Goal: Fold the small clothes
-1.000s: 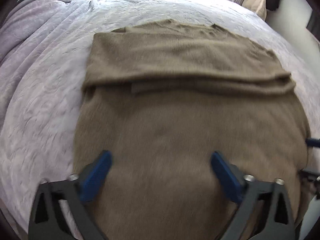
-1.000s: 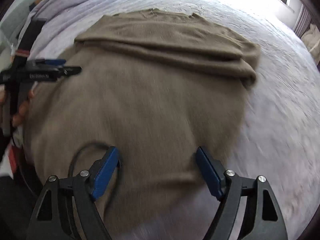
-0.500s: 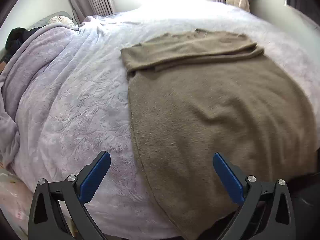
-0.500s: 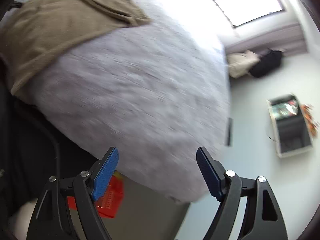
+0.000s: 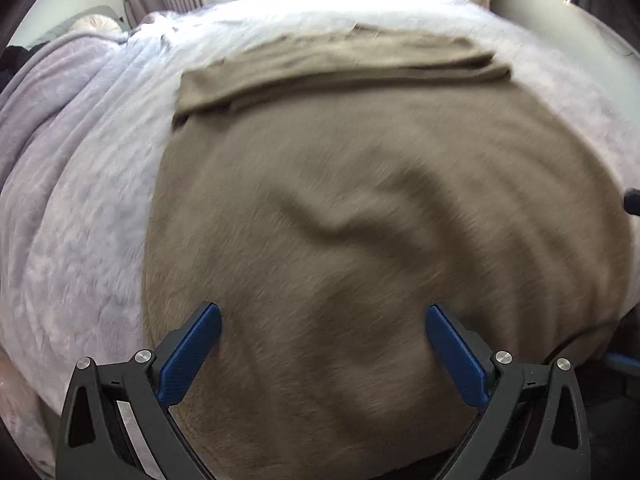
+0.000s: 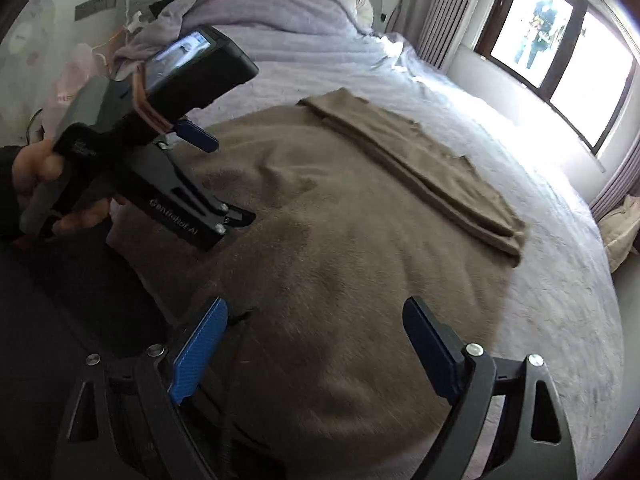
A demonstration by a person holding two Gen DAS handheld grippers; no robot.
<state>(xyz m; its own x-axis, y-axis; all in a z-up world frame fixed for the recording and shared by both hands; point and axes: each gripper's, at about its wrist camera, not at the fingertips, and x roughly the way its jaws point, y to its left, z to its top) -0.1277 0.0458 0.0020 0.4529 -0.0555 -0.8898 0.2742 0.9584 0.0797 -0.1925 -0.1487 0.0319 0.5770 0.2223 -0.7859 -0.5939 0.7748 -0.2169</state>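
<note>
A brown knit sweater (image 5: 360,208) lies spread on the bed, its far part folded back into a band (image 5: 340,64). It also shows in the right wrist view (image 6: 340,220), with the folded band (image 6: 420,168) at its far side. My left gripper (image 5: 322,344) is open and empty, hovering just above the sweater's near hem. It appears in the right wrist view (image 6: 224,180), held by a hand at the sweater's left edge. My right gripper (image 6: 316,344) is open and empty above the near right part of the sweater.
The bed has a pale lilac quilted cover (image 5: 80,220). A bunched lilac blanket (image 6: 272,12) and pillows lie at the headboard end. A window (image 6: 560,48) with curtains is beyond the bed. A cream bag (image 6: 624,228) sits on the floor at the right.
My left gripper has swung back over the sweater's near hem. My right gripper has swung from looking at the bed edge and floor to over the sweater. Both stayed open.
</note>
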